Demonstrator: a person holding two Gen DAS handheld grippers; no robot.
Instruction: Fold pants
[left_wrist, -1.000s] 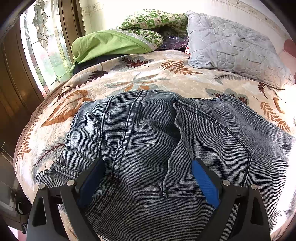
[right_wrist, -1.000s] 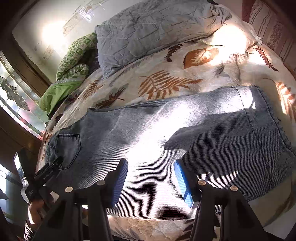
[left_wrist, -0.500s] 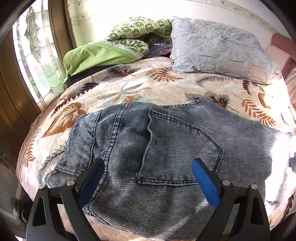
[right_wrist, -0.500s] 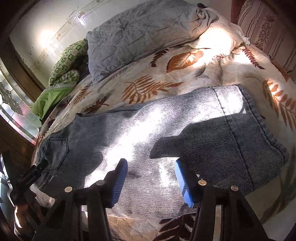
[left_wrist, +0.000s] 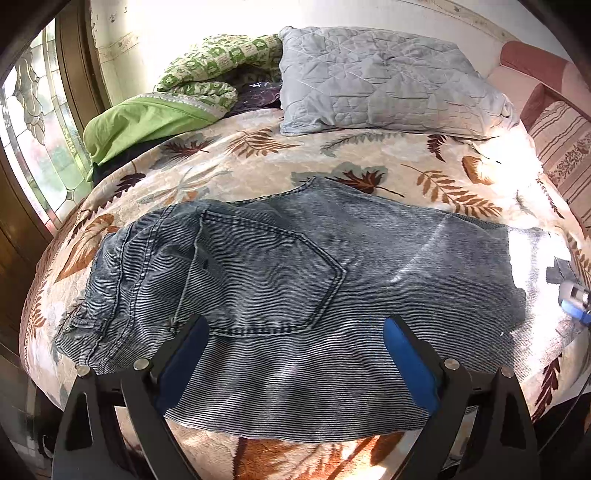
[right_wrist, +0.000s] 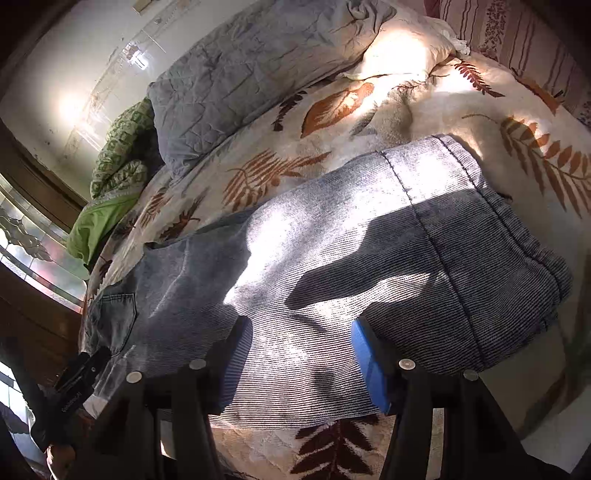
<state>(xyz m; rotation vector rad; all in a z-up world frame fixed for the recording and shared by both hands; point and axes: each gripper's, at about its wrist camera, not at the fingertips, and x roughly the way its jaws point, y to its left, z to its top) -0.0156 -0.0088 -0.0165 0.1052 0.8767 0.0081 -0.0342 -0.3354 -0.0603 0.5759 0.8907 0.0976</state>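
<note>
Only writing in sight is white print on the side of the left tool's black body, seen at the lower left of the right wrist view, too small to read. No brand tag readable on the jeans (left_wrist: 295, 295)

Jeans lie flat across the leaf-print blanket (left_wrist: 258, 162), near its front edge, folded into a wide band running side to side. Blue-grey ribbed denim. Waist end sits at the left with 1 back pocket (left_wrist: 266, 280) facing up, stitched outline and pointed tip toward the right. Other end shows a stitched seam and hem in the right wrist view, edge slightly rumpled. Sun patches and a dark shadow fall across the middle of the cloth

Left gripper (left_wrist: 295, 365) has its blue-padded jaws wide apart over the front edge of the jeans near the pocket, nothing between them. Right gripper (right_wrist: 301, 362) also spread apart over the front edge further along, nothing gripped; can't tell if the pads touch the cloth

Behind the jeans, well apart: grey quilted pillow (left_wrist: 380, 81), green patterned bedding (left_wrist: 207, 70) and a bright green sheet (left_wrist: 144, 122) piled beside it. Leaded glass window (left_wrist: 33, 129) at far left
</note>
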